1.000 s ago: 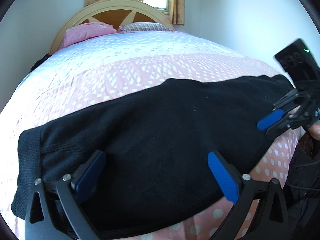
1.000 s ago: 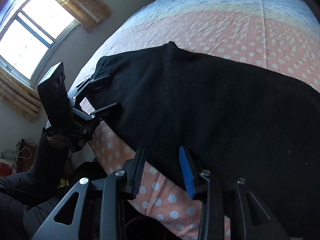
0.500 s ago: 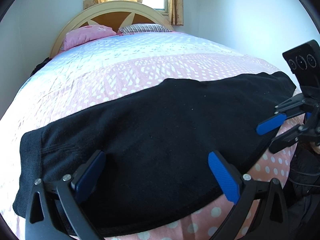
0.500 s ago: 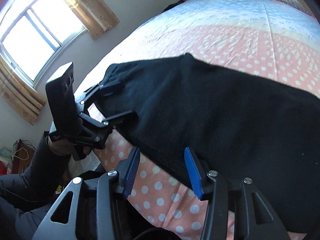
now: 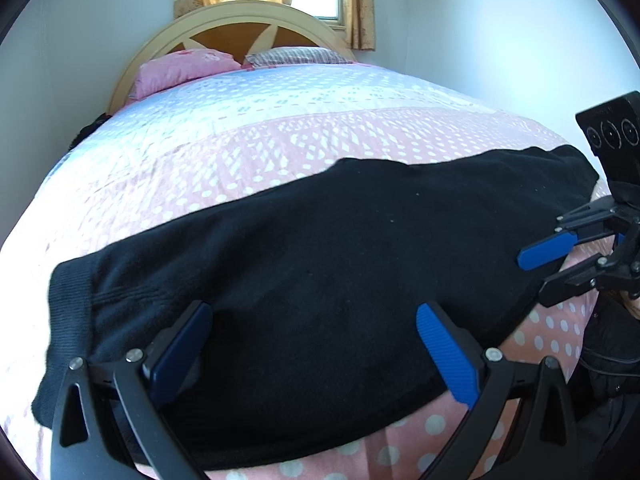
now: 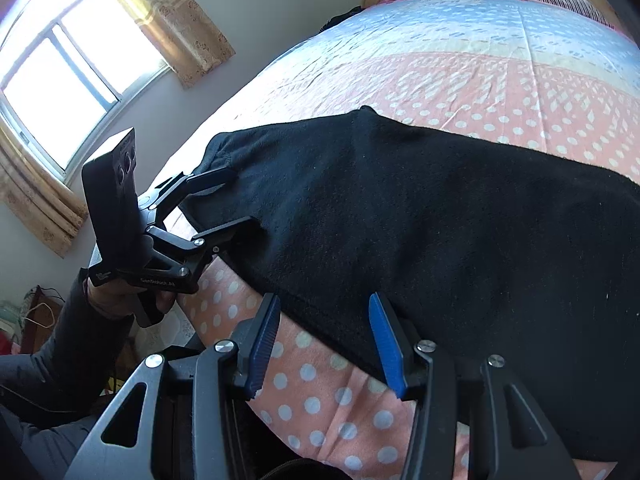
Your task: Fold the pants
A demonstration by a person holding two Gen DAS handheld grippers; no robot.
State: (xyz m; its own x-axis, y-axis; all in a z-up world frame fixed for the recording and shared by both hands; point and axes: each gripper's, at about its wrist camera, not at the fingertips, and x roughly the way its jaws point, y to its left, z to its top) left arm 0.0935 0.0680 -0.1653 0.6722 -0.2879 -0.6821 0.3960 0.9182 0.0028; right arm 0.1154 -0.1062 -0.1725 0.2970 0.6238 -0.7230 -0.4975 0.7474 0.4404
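Black pants [image 5: 340, 260] lie spread sideways across the near end of the bed, with the ribbed waistband at the left in the left wrist view. My left gripper [image 5: 312, 312] stands wide open just over the pants near that end, nothing pinched. In the right wrist view the left gripper [image 6: 242, 198] has its fingers spread at the corner of the pants [image 6: 440, 220]. My right gripper [image 6: 324, 300] is open, with the near edge of the pants between its blue pads, which do not press on it. The right gripper [image 5: 534, 280] also shows at the right edge of the left wrist view.
The pink and blue dotted bedcover [image 5: 280, 140] stretches back to two pillows [image 5: 184, 68] and a wooden headboard [image 5: 240, 28]. A curtained window [image 6: 52, 80] is on the left wall. A person's dark sleeve [image 6: 80, 340] holds the left gripper beside the bed's edge.
The right gripper's jaws have spread wider around the pants edge, and it has tilted up a little, showing more of the bed. The left gripper has stayed where it was.
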